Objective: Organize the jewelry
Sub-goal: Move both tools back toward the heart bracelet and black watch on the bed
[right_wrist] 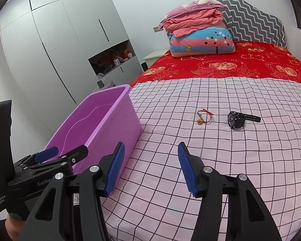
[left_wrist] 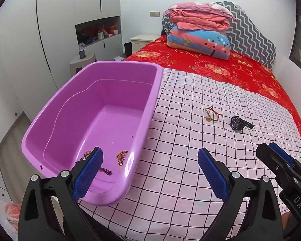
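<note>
A purple plastic tub (left_wrist: 150,100) (right_wrist: 118,116) sits on the checked cloth at the bed's left edge. Several small jewelry pieces (left_wrist: 121,156) lie in its near end. A red-cord bracelet with a gold charm (left_wrist: 211,114) (right_wrist: 204,117) and a black wristwatch (left_wrist: 239,123) (right_wrist: 238,119) lie on the cloth to the right. My left gripper (left_wrist: 150,172) is open and empty, its left finger over the tub's near corner. My right gripper (right_wrist: 151,168) is open and empty above the cloth beside the tub, short of the bracelet; it also shows in the left wrist view (left_wrist: 279,158).
The white checked cloth (right_wrist: 230,180) covers the near half of a bed with a red sheet (right_wrist: 220,64). Folded pink quilts and a pillow (right_wrist: 198,34) are stacked at the far end. White wardrobes (right_wrist: 60,40) stand to the left, past the bed's edge.
</note>
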`<action>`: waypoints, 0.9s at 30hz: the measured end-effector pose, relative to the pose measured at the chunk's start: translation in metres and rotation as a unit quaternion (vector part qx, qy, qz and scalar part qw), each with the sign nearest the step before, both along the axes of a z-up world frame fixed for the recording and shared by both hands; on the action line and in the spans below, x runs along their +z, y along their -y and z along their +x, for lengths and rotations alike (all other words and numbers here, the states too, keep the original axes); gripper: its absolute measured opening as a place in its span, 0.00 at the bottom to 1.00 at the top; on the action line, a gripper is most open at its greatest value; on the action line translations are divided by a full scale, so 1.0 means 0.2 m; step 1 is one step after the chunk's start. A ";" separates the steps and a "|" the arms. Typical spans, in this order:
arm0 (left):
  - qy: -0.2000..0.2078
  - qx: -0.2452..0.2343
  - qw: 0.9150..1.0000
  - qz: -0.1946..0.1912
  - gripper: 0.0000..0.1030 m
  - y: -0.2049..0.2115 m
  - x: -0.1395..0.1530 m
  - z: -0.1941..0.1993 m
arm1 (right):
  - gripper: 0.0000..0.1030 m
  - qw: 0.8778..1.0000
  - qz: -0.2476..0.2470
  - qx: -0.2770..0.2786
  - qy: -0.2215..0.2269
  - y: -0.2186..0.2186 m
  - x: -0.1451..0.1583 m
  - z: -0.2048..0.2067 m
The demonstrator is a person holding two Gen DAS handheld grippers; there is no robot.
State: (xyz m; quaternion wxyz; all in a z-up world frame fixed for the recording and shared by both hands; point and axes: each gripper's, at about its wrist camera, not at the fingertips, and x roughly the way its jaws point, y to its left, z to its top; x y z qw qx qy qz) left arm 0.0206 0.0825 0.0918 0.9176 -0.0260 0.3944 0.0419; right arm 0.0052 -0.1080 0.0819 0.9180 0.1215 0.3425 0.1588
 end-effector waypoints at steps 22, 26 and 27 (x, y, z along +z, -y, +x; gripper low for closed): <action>-0.011 -0.046 0.999 -0.004 0.91 0.24 -0.07 0.06 | 0.55 0.998 -0.005 -0.053 -0.017 0.24 -0.09 -0.04; -0.021 -0.051 0.998 -0.006 0.91 0.27 -0.12 0.11 | 0.55 0.998 -0.005 -0.063 -0.030 0.29 -0.15 0.00; -0.025 -0.052 0.998 -0.006 0.91 0.28 -0.14 0.13 | 0.55 0.997 -0.008 -0.066 -0.034 0.31 -0.18 0.02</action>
